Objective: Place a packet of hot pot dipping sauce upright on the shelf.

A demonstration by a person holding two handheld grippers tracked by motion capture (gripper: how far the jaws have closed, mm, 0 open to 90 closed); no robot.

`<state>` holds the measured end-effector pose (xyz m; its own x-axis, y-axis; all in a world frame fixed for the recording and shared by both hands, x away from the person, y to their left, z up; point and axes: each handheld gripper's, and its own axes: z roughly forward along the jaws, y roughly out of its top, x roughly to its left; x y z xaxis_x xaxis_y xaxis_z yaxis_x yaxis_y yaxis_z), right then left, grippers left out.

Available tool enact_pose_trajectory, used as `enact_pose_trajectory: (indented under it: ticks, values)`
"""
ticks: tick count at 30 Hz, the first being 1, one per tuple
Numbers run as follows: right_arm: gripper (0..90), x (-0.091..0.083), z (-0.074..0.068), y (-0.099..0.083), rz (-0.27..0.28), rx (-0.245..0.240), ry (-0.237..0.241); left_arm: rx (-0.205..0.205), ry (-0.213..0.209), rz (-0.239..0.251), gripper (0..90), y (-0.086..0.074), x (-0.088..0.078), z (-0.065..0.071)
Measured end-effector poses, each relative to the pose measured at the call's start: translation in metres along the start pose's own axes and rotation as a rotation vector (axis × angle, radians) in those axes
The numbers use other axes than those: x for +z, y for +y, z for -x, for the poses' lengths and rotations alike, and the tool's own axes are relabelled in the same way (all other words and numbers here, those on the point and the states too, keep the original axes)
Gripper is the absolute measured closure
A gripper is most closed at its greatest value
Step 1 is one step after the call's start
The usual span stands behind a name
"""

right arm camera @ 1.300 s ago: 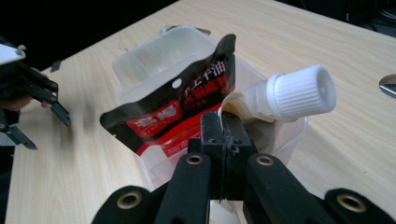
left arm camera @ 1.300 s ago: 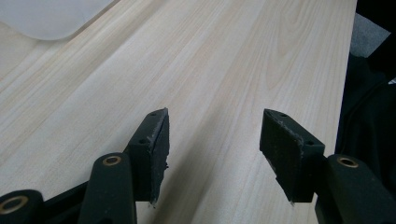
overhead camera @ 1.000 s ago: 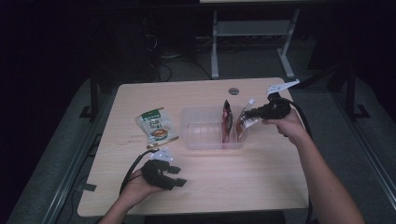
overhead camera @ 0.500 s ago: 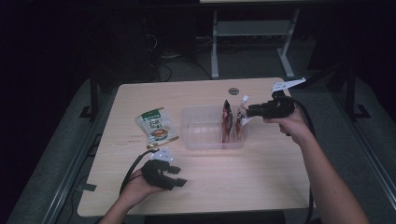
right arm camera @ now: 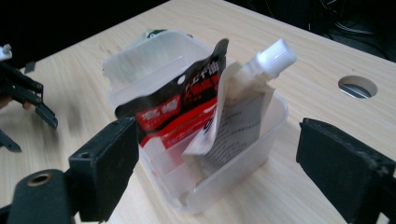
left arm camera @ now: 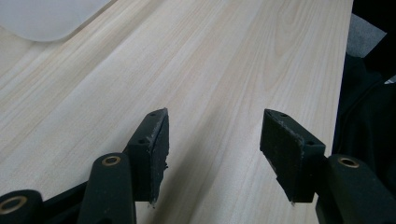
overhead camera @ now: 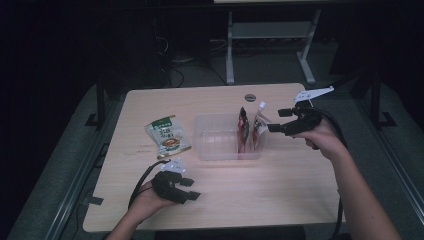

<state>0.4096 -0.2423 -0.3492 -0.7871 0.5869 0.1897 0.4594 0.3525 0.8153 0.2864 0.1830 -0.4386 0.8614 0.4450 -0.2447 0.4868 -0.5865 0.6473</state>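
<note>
Fingers of the right gripper (overhead camera: 272,120) are seen spread wide, with nothing pinched between them; they have just been opening, and the spouted pouch (overhead camera: 258,128) is left free of them. In the right gripper view the two black fingers (right arm camera: 109,163) stand at either side of the clear plastic container (right arm camera: 233,179), apart from it, and the gap between them is crossed only by the container's near corner farther off. The spouted pouch (right arm camera: 243,116), pale with a white screw cap, is seen standing upright inside the container at its right end, leaned against a dark red-and-black sachet (right arm camera: 180,100) that stands just beside it. In the high view the container (overhead camera: 220,142) is found near the middle of the tabletop (overhead camera: 280,195), with the right gripper held just to its right, close to the pouch but not touching it.

Fingers of the left gripper (overhead camera: 192,189) are held part-way spread and nothing is pinched; in the left gripper view the fingers (left arm camera: 154,144) are seen low over bare wood. That gripper is rested at the near left of the tabletop, well apart from the container. A green food packet (overhead camera: 167,136) is laid flat to the left of the container.
</note>
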Motion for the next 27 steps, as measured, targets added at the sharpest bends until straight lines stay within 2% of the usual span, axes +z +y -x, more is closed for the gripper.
enact_pose_trajectory:
  ticks: [5, 14, 18, 22, 27]
  values:
    - [11.5, -0.002, -0.011, -0.012, -0.017, -0.027, -0.019, 0.003, -0.001, 0.002, 41.9, 0.0, -0.001, 0.0]
    - [11.5, -0.008, -0.03, -0.031, -0.033, -0.034, -0.028, 0.0, 0.004, 0.007, 41.8, 0.0, -0.002, -0.001]
    - [11.8, -0.009, -0.042, -0.041, -0.03, -0.043, -0.021, 0.001, 0.001, 0.004, 41.7, -0.001, -0.002, -0.001]
    - [12.4, -0.008, -0.056, -0.051, -0.035, -0.053, -0.034, 0.002, 0.008, 0.002, 41.8, -0.002, -0.003, -0.002]
    - [12.6, -0.004, -0.072, -0.071, -0.036, -0.042, -0.026, -0.006, 0.015, 0.007, 41.8, -0.003, -0.004, -0.004]
